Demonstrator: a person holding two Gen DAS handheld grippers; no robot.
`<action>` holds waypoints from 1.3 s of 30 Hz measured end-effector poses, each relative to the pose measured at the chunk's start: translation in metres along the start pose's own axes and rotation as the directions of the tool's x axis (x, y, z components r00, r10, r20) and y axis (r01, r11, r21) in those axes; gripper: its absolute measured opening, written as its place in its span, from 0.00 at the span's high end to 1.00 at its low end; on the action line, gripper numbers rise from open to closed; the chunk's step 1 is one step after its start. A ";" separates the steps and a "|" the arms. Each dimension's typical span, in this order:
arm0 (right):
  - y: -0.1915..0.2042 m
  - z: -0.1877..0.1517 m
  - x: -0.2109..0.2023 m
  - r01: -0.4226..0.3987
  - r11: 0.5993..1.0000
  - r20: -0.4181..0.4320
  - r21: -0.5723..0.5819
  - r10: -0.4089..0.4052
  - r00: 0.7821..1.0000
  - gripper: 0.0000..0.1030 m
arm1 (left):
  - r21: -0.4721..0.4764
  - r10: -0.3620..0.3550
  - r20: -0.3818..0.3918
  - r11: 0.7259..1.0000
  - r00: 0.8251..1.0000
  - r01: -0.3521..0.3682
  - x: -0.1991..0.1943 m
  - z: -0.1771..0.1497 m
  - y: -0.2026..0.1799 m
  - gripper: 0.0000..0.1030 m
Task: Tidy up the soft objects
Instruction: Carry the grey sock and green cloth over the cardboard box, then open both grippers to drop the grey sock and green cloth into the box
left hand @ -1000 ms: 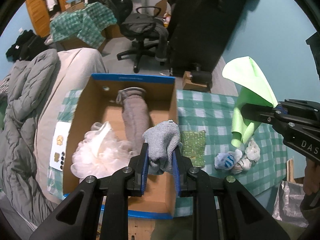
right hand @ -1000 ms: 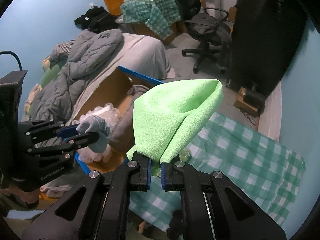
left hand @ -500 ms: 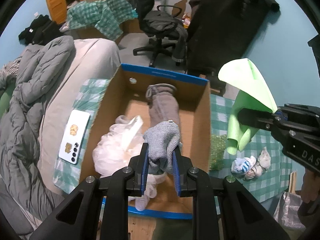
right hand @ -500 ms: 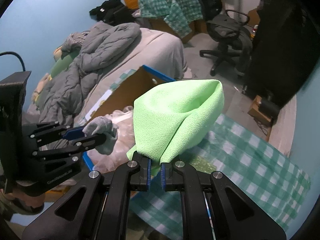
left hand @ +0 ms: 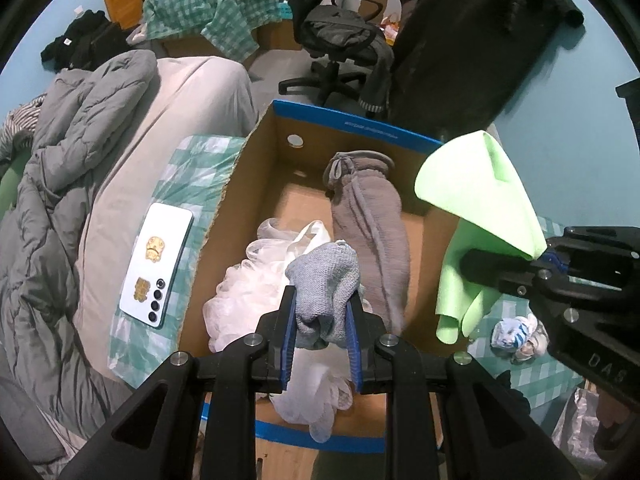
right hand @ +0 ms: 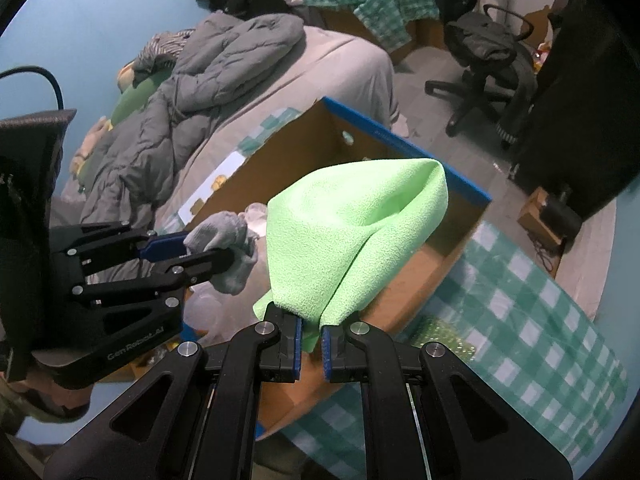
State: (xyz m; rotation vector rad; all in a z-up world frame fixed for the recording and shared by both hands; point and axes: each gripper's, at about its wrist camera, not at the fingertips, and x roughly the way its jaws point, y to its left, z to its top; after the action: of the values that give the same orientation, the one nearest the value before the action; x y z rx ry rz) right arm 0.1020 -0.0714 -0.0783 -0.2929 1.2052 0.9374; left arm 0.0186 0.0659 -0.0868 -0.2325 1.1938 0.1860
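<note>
Cardboard box (left hand: 240, 184) with blue rim sits open on the checked tablecloth (right hand: 532, 304). Inside: a grey-brown rolled garment (left hand: 368, 220) along the right side, a white mesh pouf (left hand: 248, 292) bottom left. Left gripper (left hand: 322, 334) clamps a grey knit cloth (left hand: 324, 280), held above the pouf, over the box. Right gripper (right hand: 311, 338) is pinched tight on a lime green cloth (right hand: 352, 240), hanging over the box's right wall. Outside the box: white phone (left hand: 158, 264) face down on the left, balled socks (left hand: 516, 330) on the right, something green and glittery (right hand: 444, 338) beside the box, maybe a scrubber. Office chair (left hand: 340, 48) and grey duvet (left hand: 60, 168) behind.
</note>
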 end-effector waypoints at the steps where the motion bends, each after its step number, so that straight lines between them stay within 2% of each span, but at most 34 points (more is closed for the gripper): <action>1: 0.000 0.000 0.003 0.001 1.000 -0.006 0.001 -0.001 1.000 0.94 | -0.002 0.001 -0.005 1.000 1.000 -0.001 0.002 0.000 0.001 0.77; 4: 0.001 0.001 0.007 0.000 1.000 -0.013 -0.003 0.000 1.000 0.93 | -0.013 0.014 -0.016 1.000 1.000 -0.014 0.008 0.001 0.003 0.72; 6: 0.003 0.003 0.010 -0.002 1.000 -0.023 -0.003 0.002 1.000 0.91 | -0.016 0.026 -0.014 1.000 1.000 -0.026 0.008 0.001 0.005 0.63; 8: 0.001 0.003 0.009 0.001 1.000 -0.019 0.008 -0.001 1.000 0.77 | -0.014 0.031 -0.007 0.999 1.000 -0.031 0.007 0.001 0.006 0.55; 10: -0.002 0.003 0.006 -0.012 1.000 -0.009 0.025 0.012 1.000 0.59 | -0.010 0.039 0.000 0.999 0.999 -0.039 0.004 0.000 0.007 0.49; 11: -0.002 0.004 0.005 -0.011 0.999 -0.003 0.031 0.011 1.000 0.56 | -0.006 0.039 0.002 0.999 0.999 -0.039 0.002 0.000 0.007 0.49; 19: -0.005 0.002 -0.006 0.002 0.998 0.018 0.068 -0.003 1.000 0.50 | -0.017 0.035 0.014 0.999 0.999 -0.035 -0.010 -0.004 0.009 0.45; 28: -0.007 -0.002 -0.021 0.023 0.997 0.032 0.079 -0.026 0.999 0.49 | -0.020 0.010 0.025 1.000 1.000 -0.010 -0.021 -0.007 0.003 0.42; 39: -0.022 -0.013 -0.036 0.079 0.991 0.035 0.104 -0.083 0.996 0.47 | 0.035 -0.001 0.038 0.999 0.999 -0.001 -0.027 -0.007 -0.022 0.42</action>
State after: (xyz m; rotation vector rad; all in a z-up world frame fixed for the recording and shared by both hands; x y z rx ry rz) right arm 0.1076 -0.1096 -0.0575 -0.2387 1.1927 0.8044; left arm 0.0087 0.0426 -0.0619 -0.1978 1.1581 0.1691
